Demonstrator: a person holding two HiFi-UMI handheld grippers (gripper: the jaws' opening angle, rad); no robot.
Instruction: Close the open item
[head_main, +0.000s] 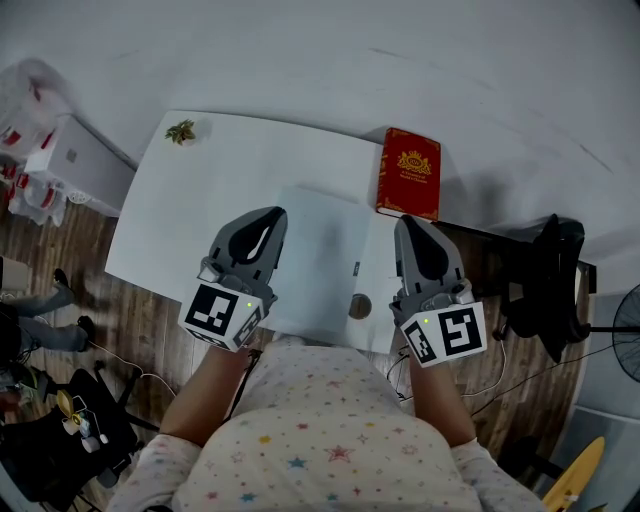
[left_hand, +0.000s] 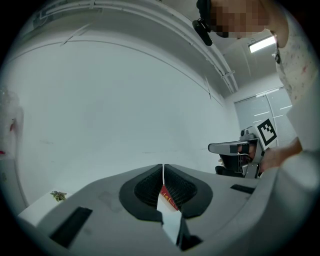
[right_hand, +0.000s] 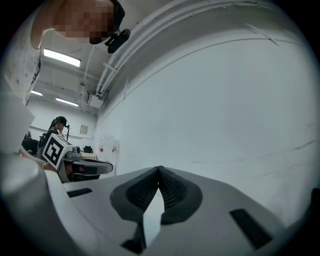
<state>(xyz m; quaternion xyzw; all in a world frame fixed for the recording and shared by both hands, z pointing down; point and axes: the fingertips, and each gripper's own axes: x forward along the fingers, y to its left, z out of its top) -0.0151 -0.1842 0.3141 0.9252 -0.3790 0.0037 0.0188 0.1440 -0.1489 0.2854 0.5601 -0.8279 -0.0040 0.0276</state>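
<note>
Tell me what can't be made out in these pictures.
Head view: the pale flat item between the left tongs and right tongs is washed out against the white table; open or shut, unclear.
Head view: the red book has cover print too small to read.
Head view: the green thing at the table's far corner is too small to identify.

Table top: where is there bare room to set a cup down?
Bare: the back strip between the leafy sprig and the red book, and the left side. Crowded: the near middle, around the left gripper and right gripper.
</note>
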